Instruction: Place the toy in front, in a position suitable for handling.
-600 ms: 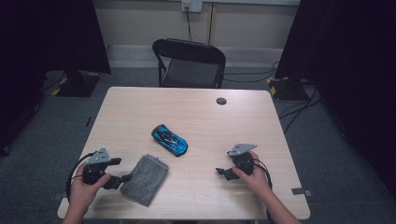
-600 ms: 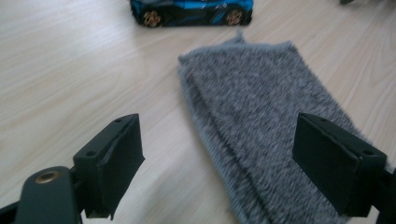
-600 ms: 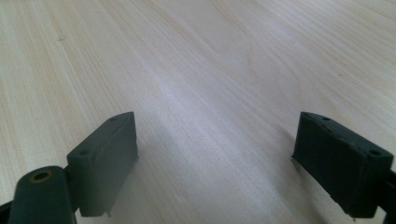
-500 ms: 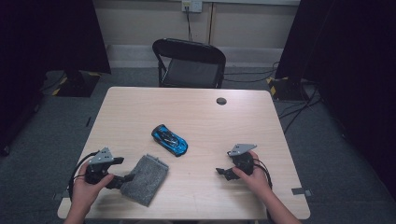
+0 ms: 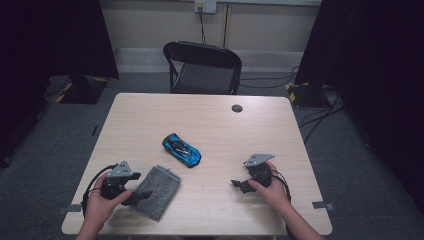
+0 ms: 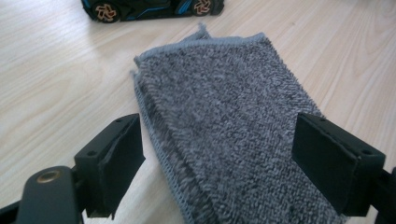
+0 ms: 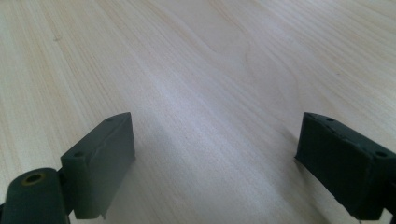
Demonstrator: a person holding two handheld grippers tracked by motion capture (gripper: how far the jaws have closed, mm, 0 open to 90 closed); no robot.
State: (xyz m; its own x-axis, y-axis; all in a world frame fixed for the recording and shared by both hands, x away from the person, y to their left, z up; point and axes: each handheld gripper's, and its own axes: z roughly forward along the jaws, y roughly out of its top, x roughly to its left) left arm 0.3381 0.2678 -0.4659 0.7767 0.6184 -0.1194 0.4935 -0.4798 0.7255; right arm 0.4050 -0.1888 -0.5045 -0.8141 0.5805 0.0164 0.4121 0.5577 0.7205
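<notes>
two things are changing little over the last half second, and one is shifting. starting with the biggest, the table [image 5: 210, 125] is sitting as it was, pale wood grain running across it, and the black folding chair [image 5: 202, 67] beyond its far edge is staying put. the grey cloth [image 5: 159, 190], folded into a rough rectangle, is lying flat near the person's edge of the table, left of centre, in the same spot as before.

the left gripper [image 5: 141, 194] is the mover: it is edging in toward the near end of the cloth, and in the left gripper view its jaws are standing wide on either side of the cloth [image 6: 224, 116], the pads not yet pressing on it. judging from that, a pinch on the cloth is being lined up, and a close is what is still missing.

the right gripper [image 5: 237, 186] is resting where it was, near the right front of the table, its jaws spread wide over bare wood and holding nothing [image 7: 215, 158].

the blue toy car [image 5: 181, 150] is waiting untouched just beyond the cloth, orange-spoked wheels showing [image 6: 149, 7]. a small dark disc [image 5: 237, 108] is lying near the far edge.

no brand, label or readable writing is showing on anything.
</notes>
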